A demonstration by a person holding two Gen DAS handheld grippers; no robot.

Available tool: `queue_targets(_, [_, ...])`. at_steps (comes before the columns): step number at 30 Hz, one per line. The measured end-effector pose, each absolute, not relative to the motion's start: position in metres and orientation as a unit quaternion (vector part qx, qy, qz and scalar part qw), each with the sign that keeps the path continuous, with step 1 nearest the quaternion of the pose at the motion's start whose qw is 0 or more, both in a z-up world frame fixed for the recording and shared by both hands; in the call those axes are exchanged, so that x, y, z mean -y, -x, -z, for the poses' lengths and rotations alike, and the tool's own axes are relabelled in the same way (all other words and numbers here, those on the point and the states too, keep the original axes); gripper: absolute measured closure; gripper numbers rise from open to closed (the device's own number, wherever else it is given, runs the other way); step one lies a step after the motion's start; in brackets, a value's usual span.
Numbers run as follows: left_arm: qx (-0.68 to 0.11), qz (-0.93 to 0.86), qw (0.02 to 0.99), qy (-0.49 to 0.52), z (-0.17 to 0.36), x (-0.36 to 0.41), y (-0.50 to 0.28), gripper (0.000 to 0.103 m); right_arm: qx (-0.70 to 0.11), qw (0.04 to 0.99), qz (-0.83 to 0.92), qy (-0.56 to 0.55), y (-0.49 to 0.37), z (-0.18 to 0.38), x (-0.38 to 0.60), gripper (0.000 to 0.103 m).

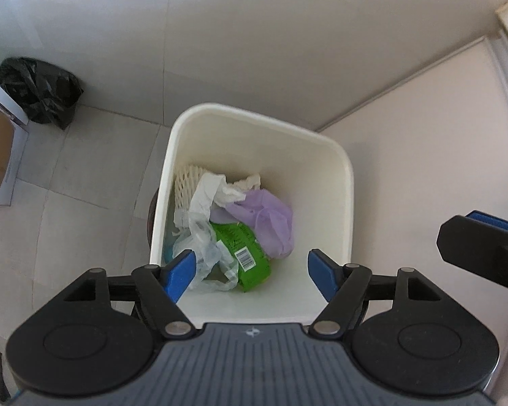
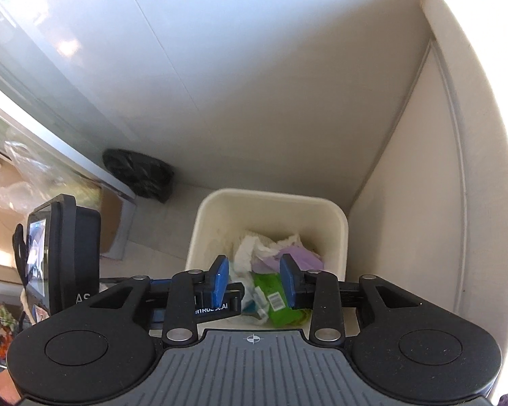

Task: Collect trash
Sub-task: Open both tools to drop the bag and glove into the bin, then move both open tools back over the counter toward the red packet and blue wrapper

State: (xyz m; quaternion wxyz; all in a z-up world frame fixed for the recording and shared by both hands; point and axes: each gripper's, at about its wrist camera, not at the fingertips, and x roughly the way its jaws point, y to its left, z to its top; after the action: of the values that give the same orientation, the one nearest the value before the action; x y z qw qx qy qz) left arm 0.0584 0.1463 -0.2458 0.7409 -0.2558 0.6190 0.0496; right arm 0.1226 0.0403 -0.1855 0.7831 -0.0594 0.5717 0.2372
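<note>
Left tongs point(image 1: 250, 275) spread wide and empty directly above white square plastic bin point(image 1: 347, 182) holding crumpled trash point(image 1: 240, 223); right tongs point(image 2: 254, 282) part-open, empty, likewise overhead, neither nearer.

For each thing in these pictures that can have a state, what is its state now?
white bin: upright, no lid, partly filled with trash
green packet: lying in the bin, barcode up
purple bag: crumpled, in the bin
black bag: bunched, on the floor by the wall
left tool: open, holding nothing
right tool: open, holding nothing
</note>
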Motion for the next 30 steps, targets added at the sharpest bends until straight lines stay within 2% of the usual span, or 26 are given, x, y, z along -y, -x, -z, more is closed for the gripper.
queue_targets(3, [-0.607,-0.053,0.751,0.254,0.231,-0.148,-0.057,0.027,-0.561,0.789,-0.247,0.048,-0.119,0.174,-0.038,0.068])
queue_targets(14, [-0.578,-0.057,0.781,0.229,0.173,-0.146,-0.049,0.009,-0.507,0.812,-0.29,-0.006,-0.092,0.121,-0.01,0.034])
queue_targets(20, [-0.571,-0.04,0.795,0.2,0.14,-0.132,-0.05,0.005,-0.468,0.837,-0.285,-0.014,-0.079,0.091,0.016,0.021])
queue_targets(25, [-0.563,-0.016,0.806,0.18,0.116,-0.117,-0.051,0.002,-0.432,0.86,-0.271,-0.005,-0.066,0.069,0.039,0.014])
queue_targets(30, [-0.552,0.008,0.819,0.158,0.094,-0.099,-0.048,0.001,-0.407,0.879,-0.25,-0.008,-0.053,0.056,0.065,0.011])
